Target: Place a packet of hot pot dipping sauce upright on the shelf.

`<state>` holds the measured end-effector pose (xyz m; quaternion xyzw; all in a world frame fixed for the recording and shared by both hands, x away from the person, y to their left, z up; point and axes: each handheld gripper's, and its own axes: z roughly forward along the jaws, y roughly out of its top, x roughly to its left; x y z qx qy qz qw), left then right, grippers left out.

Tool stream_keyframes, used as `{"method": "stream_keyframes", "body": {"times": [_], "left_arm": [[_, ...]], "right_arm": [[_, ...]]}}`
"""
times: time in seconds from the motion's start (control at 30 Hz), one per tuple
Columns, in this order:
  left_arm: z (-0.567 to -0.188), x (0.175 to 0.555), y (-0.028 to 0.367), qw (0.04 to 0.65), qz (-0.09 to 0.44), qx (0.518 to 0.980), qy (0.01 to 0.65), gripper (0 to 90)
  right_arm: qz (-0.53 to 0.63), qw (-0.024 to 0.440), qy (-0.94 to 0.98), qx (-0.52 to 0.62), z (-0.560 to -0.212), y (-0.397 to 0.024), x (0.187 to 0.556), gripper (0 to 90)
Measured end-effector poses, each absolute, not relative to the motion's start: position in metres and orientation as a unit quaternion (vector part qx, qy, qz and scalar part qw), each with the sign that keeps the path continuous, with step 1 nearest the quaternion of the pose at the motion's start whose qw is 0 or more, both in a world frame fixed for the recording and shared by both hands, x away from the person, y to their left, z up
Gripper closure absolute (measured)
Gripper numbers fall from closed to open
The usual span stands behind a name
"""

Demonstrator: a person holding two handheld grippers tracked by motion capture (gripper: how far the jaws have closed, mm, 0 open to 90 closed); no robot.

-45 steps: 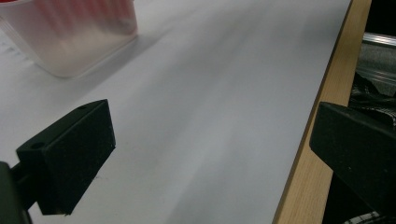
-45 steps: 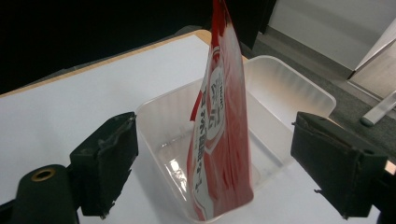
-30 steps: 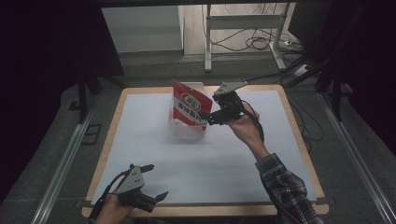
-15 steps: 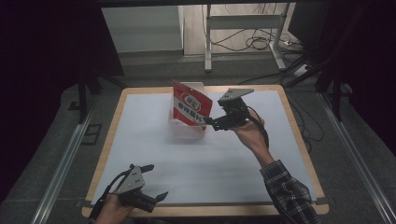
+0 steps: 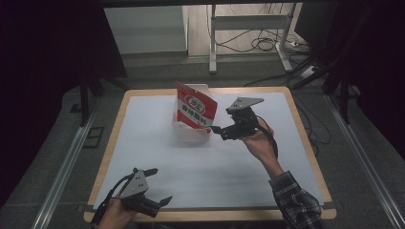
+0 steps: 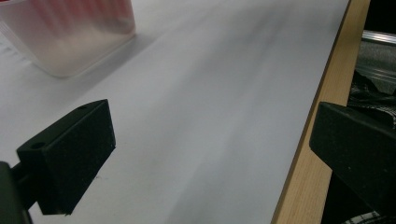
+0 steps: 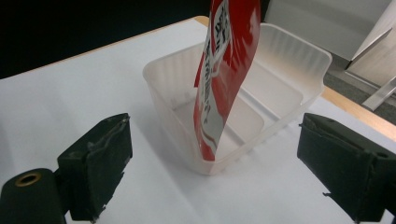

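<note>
Two grippers, jaws spread wide and empty: our right gripper (image 5: 218, 130) faces the red snack pouch (image 5: 195, 110) standing upright in its translucent tub (image 7: 280, 79) at nine o'clock, nearer than our left gripper (image 5: 160, 200).

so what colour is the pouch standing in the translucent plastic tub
Red with a white panel of printed text, on the glossy pouch in the translucent plastic tub; clearest in the high view.

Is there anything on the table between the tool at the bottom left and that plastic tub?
Nothing: in the high view only bare white sheet lies between the left tool and the tub.
</note>
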<state>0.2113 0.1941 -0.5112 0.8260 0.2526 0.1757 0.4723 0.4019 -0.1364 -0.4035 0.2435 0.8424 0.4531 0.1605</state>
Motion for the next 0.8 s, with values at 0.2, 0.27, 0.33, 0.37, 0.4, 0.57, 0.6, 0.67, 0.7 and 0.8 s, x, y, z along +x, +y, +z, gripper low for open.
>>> {"method": "stream_keyframes", "body": {"times": [0.2,0.27,0.33,0.37,0.4,0.57,0.6,0.67,0.7,0.8], "left_arm": [[-0.511,0.211,0.194,0.47,0.176,0.828,0.251,0.2],[-0.511,0.211,0.194,0.469,0.176,0.828,0.25,0.3],[-0.511,0.211,0.194,0.469,0.176,0.828,0.25,0.2],[-0.511,0.211,0.194,0.469,0.176,0.829,0.25,0.2],[-0.511,0.211,0.194,0.469,0.176,0.829,0.249,0.3],[-0.511,0.211,0.194,0.469,0.176,0.829,0.248,0.2],[-0.511,0.211,0.194,0.469,0.176,0.829,0.248,0.2],[-0.511,0.211,0.193,0.469,0.176,0.829,0.247,0.3],[-0.511,0.21,0.193,0.469,0.176,0.83,0.247,0.2],[-0.511,0.21,0.193,0.471,0.175,0.829,0.248,0.2]], "right_arm": [[0.451,0.159,0.843,0.248,-0.411,-0.141,0.397,9.4],[0.452,0.16,0.842,0.248,-0.412,-0.143,0.396,9.1],[0.452,0.16,0.842,0.249,-0.415,-0.145,0.396,8.8],[0.451,0.159,0.842,0.25,-0.415,-0.146,0.396,8.7],[0.449,0.16,0.842,0.252,-0.416,-0.147,0.396,8.6],[0.449,0.16,0.841,0.258,-0.417,-0.152,0.394,8.2],[0.448,0.16,0.841,0.259,-0.418,-0.152,0.394,8.1],[0.445,0.161,0.842,0.259,-0.419,-0.154,0.393,7.9],[0.442,0.162,0.843,0.259,-0.42,-0.155,0.392,7.8],[0.437,0.164,0.845,0.26,-0.422,-0.156,0.39,7.5]]}}
